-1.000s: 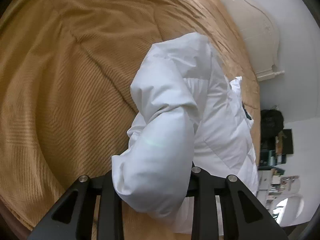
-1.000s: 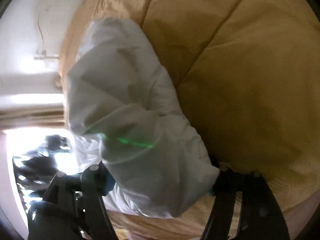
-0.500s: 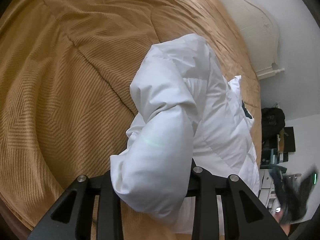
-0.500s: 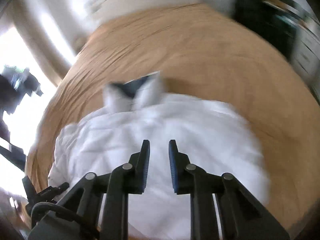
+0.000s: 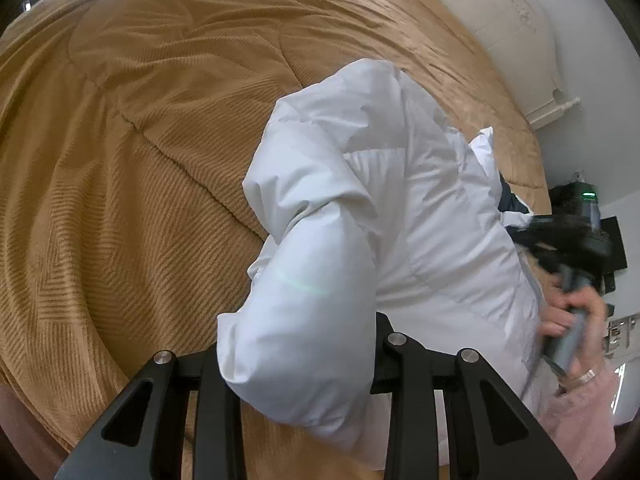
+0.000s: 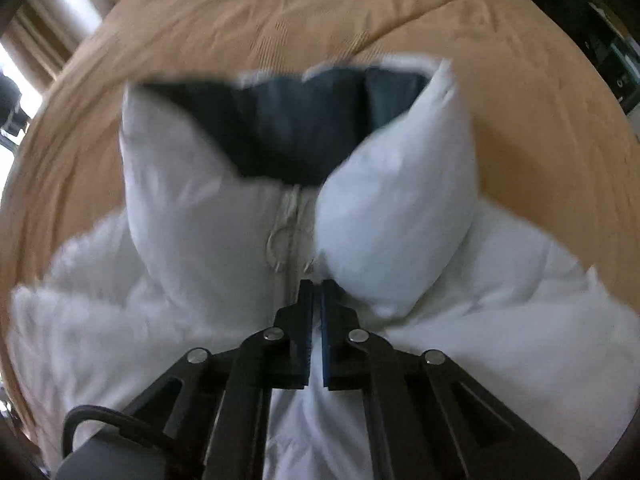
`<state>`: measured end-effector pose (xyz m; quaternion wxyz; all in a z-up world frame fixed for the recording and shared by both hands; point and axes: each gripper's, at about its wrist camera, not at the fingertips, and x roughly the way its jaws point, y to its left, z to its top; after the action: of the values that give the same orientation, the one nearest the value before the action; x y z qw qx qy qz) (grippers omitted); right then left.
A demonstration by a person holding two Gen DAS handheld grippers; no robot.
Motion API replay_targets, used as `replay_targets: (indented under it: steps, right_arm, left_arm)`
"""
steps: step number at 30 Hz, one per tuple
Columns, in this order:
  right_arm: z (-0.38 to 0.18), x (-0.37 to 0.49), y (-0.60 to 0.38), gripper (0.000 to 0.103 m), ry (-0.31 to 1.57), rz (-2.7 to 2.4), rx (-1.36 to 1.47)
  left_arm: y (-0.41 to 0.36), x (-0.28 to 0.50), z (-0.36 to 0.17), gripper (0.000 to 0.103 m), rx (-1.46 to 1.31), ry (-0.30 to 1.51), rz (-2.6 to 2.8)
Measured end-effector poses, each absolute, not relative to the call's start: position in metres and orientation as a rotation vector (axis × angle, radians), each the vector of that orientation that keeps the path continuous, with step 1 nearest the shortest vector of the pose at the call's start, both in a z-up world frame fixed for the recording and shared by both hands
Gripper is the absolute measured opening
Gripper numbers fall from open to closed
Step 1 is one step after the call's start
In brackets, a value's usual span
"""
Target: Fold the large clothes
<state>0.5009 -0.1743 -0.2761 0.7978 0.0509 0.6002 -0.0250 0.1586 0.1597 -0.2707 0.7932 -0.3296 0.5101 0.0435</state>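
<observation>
Jacket (image 5: 432, 216): white, puffy, lying front-up on the tan bedspread (image 5: 140, 168); the zipper (image 6: 294, 216) is closed up to the collar.
Long axis: in the left wrist view it runs from the collar at the right edge toward the hem at the upper middle, away from the headboard (image 5: 516, 36). In the right wrist view the same axis runs straight up the frame, along the zipper, with the collar at the far end.
Collar (image 6: 312, 136): stands open in two white flaps, showing a dark navy lining between them.
Sleeve (image 5: 304, 312): folded over toward the chest, its cuff end lifted off the bedspread and bulging between the left fingers.
Left gripper (image 5: 298, 364): jaws clamped on the sleeve near the cuff; the padded cloth fills the gap between the fingers and hangs out past them on both sides.
Right gripper (image 6: 316, 292): jaws together, nothing between them; the tips sit on the zipper line just below the ring pull (image 6: 280, 246), pointing down at the chest. Whether they press into the cloth I cannot tell.
Right hand (image 5: 576, 320): seen from the left wrist view at the right edge, wrapped around the gripper handle beside the collar, blurred.
</observation>
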Motion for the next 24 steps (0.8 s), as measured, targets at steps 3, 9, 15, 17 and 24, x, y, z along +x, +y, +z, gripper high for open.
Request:
replay_targets:
  steps: [3,9,15,17,24]
  right_arm:
    - [-0.232,0.470,-0.177,0.001,1.181,0.024,0.131]
    - [-0.195,0.354,-0.175,0.002,1.113,0.120,0.128]
    - [-0.261,0.341,-0.178,0.001,1.244,0.104,0.150]
    - [-0.264,0.347,-0.178,0.001,1.248,0.083,0.156]
    - [-0.232,0.302,-0.157,0.011,1.147,0.117,0.086]
  left_arm:
    - [0.160,0.158,-0.271,0.032,-0.696,1.097,0.094]
    - [0.157,0.158,-0.270,0.032,-0.680,1.093,0.095]
    - [0.153,0.159,-0.264,0.032,-0.658,1.081,0.093]
    - [0.153,0.157,-0.263,0.032,-0.654,1.081,0.097]
    - [0.152,0.146,-0.244,0.025,-0.691,1.027,0.028]
